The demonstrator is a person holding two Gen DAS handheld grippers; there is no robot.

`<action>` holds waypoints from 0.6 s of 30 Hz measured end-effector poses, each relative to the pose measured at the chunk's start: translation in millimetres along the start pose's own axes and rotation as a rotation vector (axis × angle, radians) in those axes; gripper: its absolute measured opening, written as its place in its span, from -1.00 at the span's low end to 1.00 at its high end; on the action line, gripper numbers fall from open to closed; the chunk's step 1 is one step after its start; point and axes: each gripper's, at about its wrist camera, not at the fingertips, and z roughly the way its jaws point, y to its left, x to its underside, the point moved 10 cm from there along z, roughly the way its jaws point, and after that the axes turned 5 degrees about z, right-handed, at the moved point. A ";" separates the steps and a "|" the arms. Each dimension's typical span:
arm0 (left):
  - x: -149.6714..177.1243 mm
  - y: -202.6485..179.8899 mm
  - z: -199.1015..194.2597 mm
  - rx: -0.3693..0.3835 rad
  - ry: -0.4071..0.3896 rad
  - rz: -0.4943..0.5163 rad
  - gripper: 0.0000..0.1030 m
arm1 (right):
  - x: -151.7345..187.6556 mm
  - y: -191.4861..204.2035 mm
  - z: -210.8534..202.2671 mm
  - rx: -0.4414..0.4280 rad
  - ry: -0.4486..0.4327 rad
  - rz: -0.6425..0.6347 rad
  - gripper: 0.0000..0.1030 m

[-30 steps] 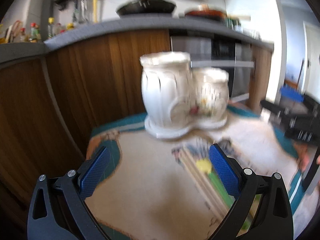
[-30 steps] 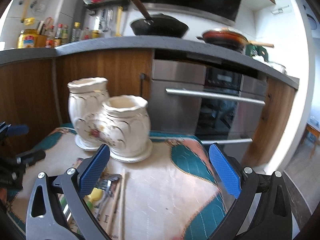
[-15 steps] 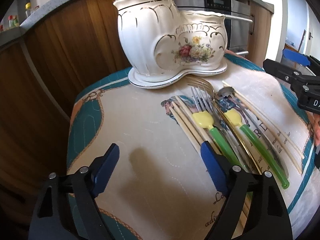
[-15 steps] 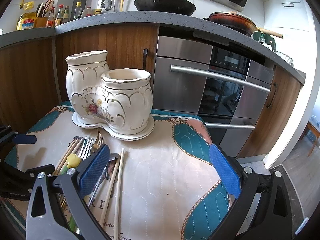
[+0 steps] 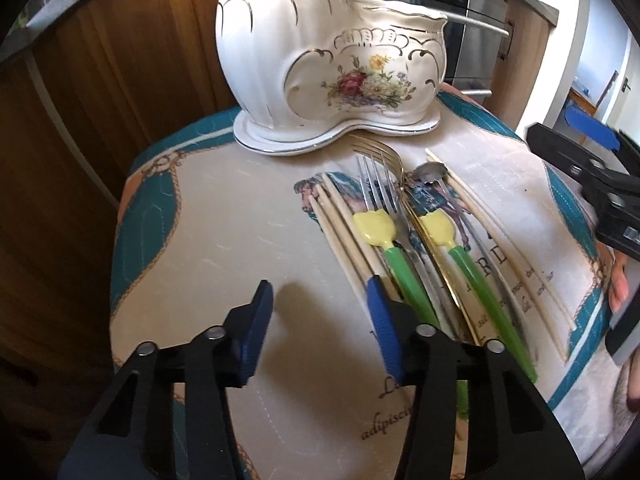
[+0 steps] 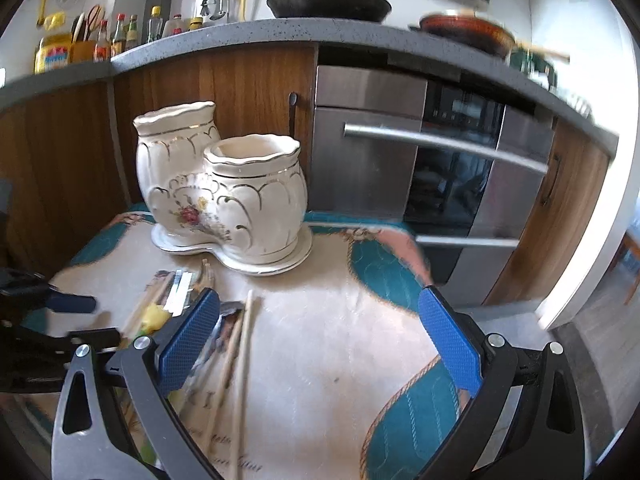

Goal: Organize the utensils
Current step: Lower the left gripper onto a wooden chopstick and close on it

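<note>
A white double ceramic holder (image 5: 320,60) with painted flowers stands at the far side of a cloth-covered table (image 5: 200,240); it also shows in the right wrist view (image 6: 224,192). In front of it lie forks with yellow-green handles (image 5: 400,256), a small spoon (image 5: 430,172) and several pale chopsticks (image 5: 336,224). My left gripper (image 5: 320,320) is open and empty, low over the cloth, its right finger beside the leftmost chopsticks. My right gripper (image 6: 320,340) is open and empty above the cloth, right of the utensils (image 6: 224,340).
Wooden cabinets (image 6: 248,92) and a steel oven (image 6: 420,160) stand behind the table. Pans (image 6: 328,0) and bottles sit on the grey counter above. The table edge falls off at left (image 5: 120,240) and right (image 6: 460,312).
My left gripper has dipped lower and closer to the utensils, and its jaws have narrowed. My right gripper has shifted slightly; the view is blurred by motion.
</note>
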 end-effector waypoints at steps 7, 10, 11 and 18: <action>5.3 -5.6 -4.7 0.024 0.070 -0.042 -0.23 | 8.0 5.9 -12.9 -0.060 0.092 -0.008 0.90; 8.2 -8.1 -8.0 0.041 0.082 -0.047 -0.24 | 10.3 10.4 -15.9 -0.068 0.108 -0.022 0.90; 10.8 -9.6 -8.1 0.050 0.091 -0.051 -0.24 | 11.6 12.2 -16.7 -0.066 0.112 -0.034 0.90; 10.7 -16.0 -3.6 -0.001 0.097 0.010 -0.33 | 19.7 22.8 -14.6 -0.053 0.138 -0.089 0.89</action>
